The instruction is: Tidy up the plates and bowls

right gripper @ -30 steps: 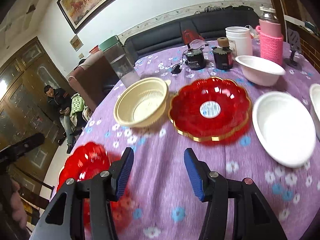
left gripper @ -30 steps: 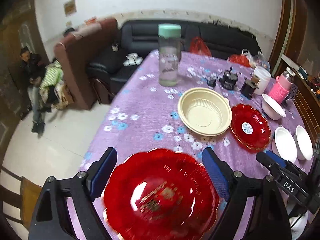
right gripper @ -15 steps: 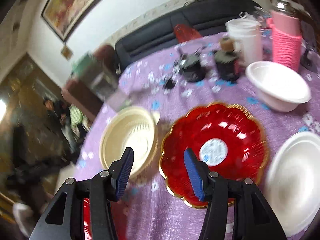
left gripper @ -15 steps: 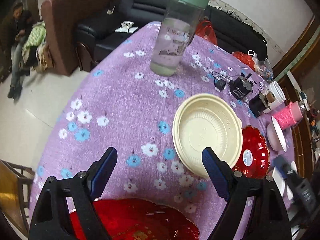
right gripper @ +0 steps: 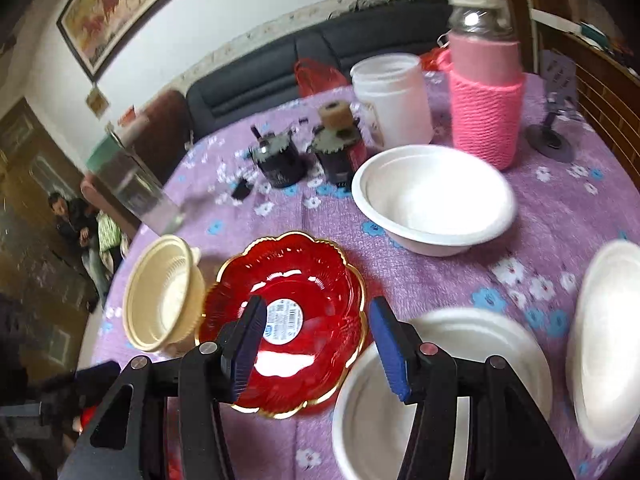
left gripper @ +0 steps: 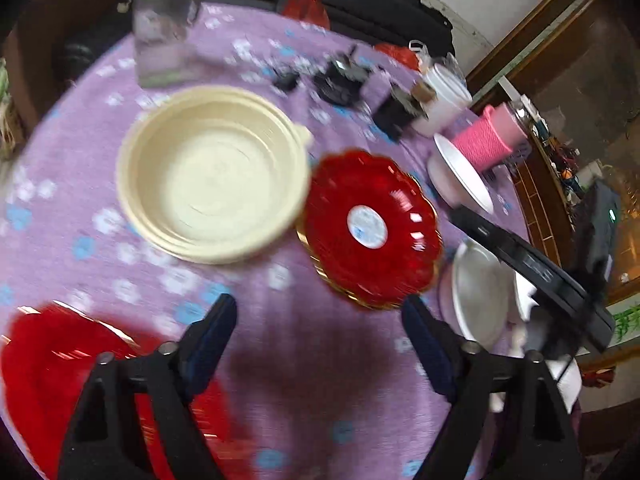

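A small red gold-rimmed plate (left gripper: 370,228) lies mid-table beside a cream bowl (left gripper: 212,172); both also show in the right wrist view, plate (right gripper: 288,320) and cream bowl (right gripper: 160,292). A larger red plate (left gripper: 52,384) lies at the near left, partly under my left gripper's finger. White bowls stand at the right (right gripper: 432,196), (right gripper: 436,392), (right gripper: 608,336). My left gripper (left gripper: 320,344) is open and empty above the cloth. My right gripper (right gripper: 316,340) is open and empty, hovering over the small red plate's near edge.
A purple flowered cloth (left gripper: 300,400) covers the round table. At the back stand a clear water bottle (left gripper: 164,28), a pink-sleeved flask (right gripper: 484,92), a white jar (right gripper: 392,96) and small black devices (right gripper: 280,160). A sofa and a seated person (right gripper: 76,224) lie beyond.
My left gripper has swung right, away from the large red plate toward the small one. My right gripper has moved forward over the small red plate.
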Demonstrator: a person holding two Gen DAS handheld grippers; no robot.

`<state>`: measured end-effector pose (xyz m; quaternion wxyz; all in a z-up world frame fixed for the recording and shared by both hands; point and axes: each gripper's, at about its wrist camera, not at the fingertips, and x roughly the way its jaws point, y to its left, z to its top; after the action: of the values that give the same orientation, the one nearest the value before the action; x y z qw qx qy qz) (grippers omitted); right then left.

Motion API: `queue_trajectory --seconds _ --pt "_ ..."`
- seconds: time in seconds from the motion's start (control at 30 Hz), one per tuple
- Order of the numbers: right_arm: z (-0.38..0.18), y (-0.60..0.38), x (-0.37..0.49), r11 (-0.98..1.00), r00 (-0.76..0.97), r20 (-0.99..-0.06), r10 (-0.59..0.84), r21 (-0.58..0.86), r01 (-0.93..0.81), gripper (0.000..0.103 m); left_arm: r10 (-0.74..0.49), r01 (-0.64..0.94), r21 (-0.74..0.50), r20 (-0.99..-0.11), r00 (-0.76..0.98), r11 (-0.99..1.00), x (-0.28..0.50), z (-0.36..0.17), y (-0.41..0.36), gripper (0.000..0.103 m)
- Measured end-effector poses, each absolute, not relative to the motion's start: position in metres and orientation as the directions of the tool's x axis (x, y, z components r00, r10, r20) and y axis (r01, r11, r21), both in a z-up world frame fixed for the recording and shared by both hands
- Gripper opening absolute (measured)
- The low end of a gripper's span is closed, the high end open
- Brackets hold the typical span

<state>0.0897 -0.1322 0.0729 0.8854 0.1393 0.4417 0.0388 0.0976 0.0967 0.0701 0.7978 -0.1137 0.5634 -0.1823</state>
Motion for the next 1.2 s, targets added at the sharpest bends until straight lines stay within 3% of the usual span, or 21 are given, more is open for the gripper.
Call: queue_trajectory --seconds 0.07,0.13,0.47,0.77,0.8,0.87,0.9,1.07,1.2 --pt "0.066 -0.130 0.101 0.967 0.584 -0.792 0.176 0.251 0.049 0.058 -0.446 0.137 -0.424 -0.860 0.249 0.895 0.100 0.056 0.085 0.054" --pt "0.062 -0.130 0.108 0.970 0.568 -0.804 0.174 0.241 0.044 0.058 -0.473 0.108 -0.460 -0.855 0.214 0.881 0.102 0.044 0.080 0.043" --pt "0.045 -0.115 0.146 0.988 0.512 -0.851 0.115 0.149 0.027 0.058 -0.469 0.027 -0.474 -0.860 0.203 0.880 0.111 0.012 0.060 0.042" --pt "0.024 -0.123 0.166 0.981 0.456 -0.878 0.142 0.185 0.051 0.057 -0.516 -0.033 -0.539 -0.821 0.246 0.842 0.125 0.004 0.071 0.042" --pt "0.021 -0.123 0.166 0.980 0.446 -0.883 0.148 0.190 0.051 0.054 -0.517 -0.034 -0.541 -0.819 0.249 0.840 0.127 0.004 0.070 0.042" --pt "0.022 -0.120 0.164 0.987 0.443 -0.888 0.124 0.156 0.038 0.032 -0.523 -0.040 -0.548 -0.815 0.250 0.835 0.130 0.002 0.069 0.041" --pt "0.022 -0.119 0.162 0.987 0.438 -0.890 0.129 0.159 0.033 0.029 -0.520 -0.048 -0.548 -0.815 0.256 0.835 0.131 0.002 0.069 0.041" --pt "0.031 -0.121 0.147 0.988 0.456 -0.881 0.124 0.152 0.024 0.020 -0.500 -0.052 -0.528 -0.827 0.257 0.847 0.131 0.001 0.072 0.028" --pt "0.044 -0.123 0.127 0.984 0.484 -0.863 0.143 0.175 0.021 0.014 -0.494 -0.039 -0.519 -0.831 0.258 0.854 0.119 0.005 0.078 0.024"
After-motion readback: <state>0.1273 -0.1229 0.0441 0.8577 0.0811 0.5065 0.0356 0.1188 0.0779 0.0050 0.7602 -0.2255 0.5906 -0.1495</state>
